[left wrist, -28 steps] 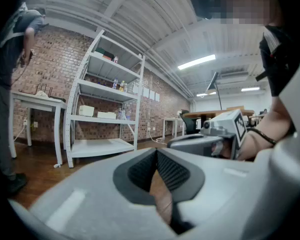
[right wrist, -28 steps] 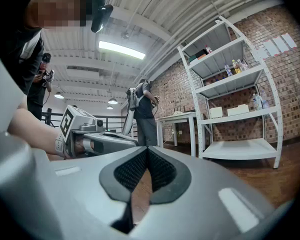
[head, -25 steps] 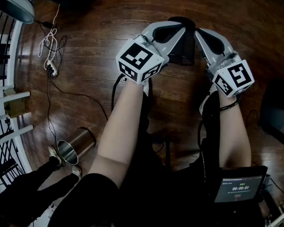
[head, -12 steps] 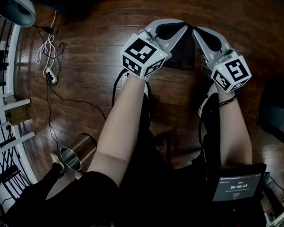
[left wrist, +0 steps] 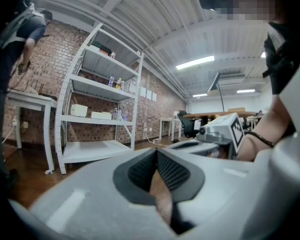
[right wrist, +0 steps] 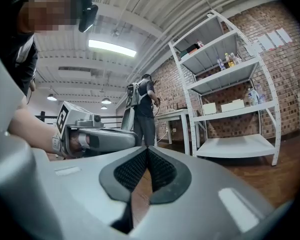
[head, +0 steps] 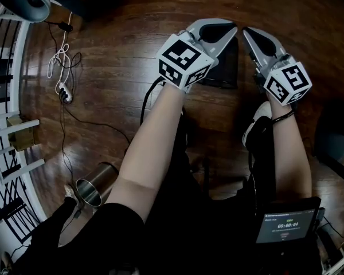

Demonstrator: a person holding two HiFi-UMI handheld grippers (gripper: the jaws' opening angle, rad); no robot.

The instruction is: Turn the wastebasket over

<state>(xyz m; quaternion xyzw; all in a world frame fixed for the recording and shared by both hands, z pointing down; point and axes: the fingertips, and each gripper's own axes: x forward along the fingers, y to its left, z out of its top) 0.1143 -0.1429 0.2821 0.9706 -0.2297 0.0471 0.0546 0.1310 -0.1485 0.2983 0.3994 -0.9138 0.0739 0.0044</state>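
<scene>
In the head view a black mesh wastebasket [head: 225,67] stands on the dark wood floor, partly hidden under my two grippers. My left gripper [head: 231,28] is held above its left side and my right gripper [head: 246,32] above its right side, tips close together and pointing away from me. Neither touches the basket. Both are shut with nothing between the pads, as the left gripper view [left wrist: 156,152] and the right gripper view [right wrist: 146,149] show. A shiny steel bin [head: 97,183] lies on its side at the lower left.
A power strip with cables [head: 62,90] lies on the floor at the left, next to a white rack [head: 11,153]. A person's feet are beside the steel bin. A white shelf unit [right wrist: 235,99] stands by the brick wall, and a person [right wrist: 142,109] stands at a table.
Both grippers have moved forward, up the picture, and now cover more of the black wastebasket. Their jaws stayed shut. The steel bin has not moved on the floor.
</scene>
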